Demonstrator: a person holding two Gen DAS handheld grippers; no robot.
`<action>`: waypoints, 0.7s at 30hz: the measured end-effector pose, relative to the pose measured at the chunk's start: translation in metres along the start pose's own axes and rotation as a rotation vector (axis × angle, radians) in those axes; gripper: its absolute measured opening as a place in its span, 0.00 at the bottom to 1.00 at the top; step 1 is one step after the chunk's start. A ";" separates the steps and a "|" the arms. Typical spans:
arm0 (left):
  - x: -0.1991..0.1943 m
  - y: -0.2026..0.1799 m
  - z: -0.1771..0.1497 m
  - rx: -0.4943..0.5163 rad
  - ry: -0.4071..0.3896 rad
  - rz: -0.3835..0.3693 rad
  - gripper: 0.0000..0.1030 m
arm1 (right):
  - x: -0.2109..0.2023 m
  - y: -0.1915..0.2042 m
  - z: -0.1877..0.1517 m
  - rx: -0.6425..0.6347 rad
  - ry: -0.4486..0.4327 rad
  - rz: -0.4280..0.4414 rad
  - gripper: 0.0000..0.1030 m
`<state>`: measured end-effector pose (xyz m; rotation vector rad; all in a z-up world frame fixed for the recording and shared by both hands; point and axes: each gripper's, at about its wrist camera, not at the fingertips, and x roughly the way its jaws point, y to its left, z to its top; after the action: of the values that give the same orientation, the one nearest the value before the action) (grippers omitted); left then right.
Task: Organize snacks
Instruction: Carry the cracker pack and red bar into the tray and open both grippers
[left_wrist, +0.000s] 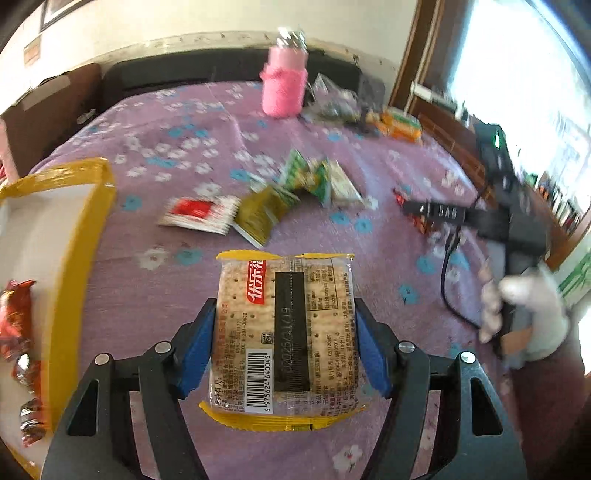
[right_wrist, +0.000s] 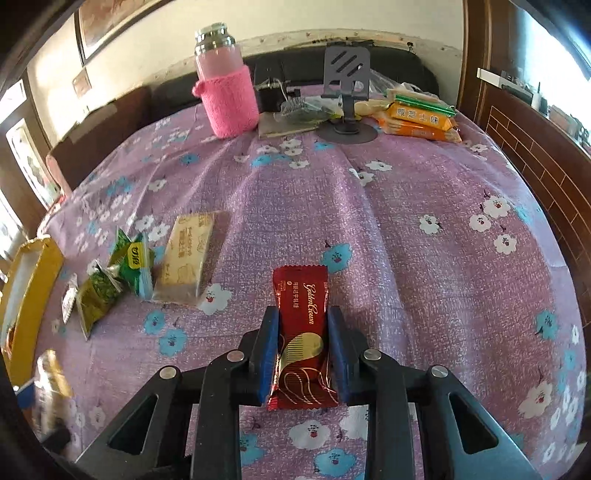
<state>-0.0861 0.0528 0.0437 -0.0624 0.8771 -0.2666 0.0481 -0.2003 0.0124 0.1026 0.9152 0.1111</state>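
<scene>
My left gripper (left_wrist: 285, 325) is shut on a yellow-edged cracker pack (left_wrist: 284, 332) and holds it above the purple flowered tablecloth (left_wrist: 155, 295). A yellow-rimmed box (left_wrist: 79, 236) with red-wrapped candies (left_wrist: 16, 325) lies to its left. My right gripper (right_wrist: 303, 332) is shut on a red Golden Crown snack bar (right_wrist: 301, 332). Loose on the cloth lie a red-and-white packet (left_wrist: 197, 214), green packets (left_wrist: 314, 181) and a tan biscuit pack (right_wrist: 188, 254). The right gripper also shows in the left wrist view (left_wrist: 436, 214), blurred.
A pink-sleeved bottle (right_wrist: 225, 85), a phone stand (right_wrist: 347, 92) and orange snack packs (right_wrist: 417, 118) stand at the table's far side. The yellow box also shows at the left edge of the right wrist view (right_wrist: 33, 288). A dark sofa and wooden wall lie beyond.
</scene>
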 end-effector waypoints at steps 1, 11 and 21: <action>-0.011 0.009 0.001 -0.016 -0.020 -0.003 0.67 | -0.003 0.000 -0.001 0.015 -0.015 0.035 0.27; -0.091 0.125 0.000 -0.165 -0.139 0.092 0.67 | -0.064 0.078 -0.008 -0.004 -0.053 0.279 0.27; -0.096 0.234 0.025 -0.268 -0.116 0.235 0.67 | -0.085 0.250 0.002 -0.217 0.028 0.504 0.26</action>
<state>-0.0774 0.3020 0.0936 -0.2198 0.7922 0.0751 -0.0149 0.0353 0.1139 0.1288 0.8837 0.6795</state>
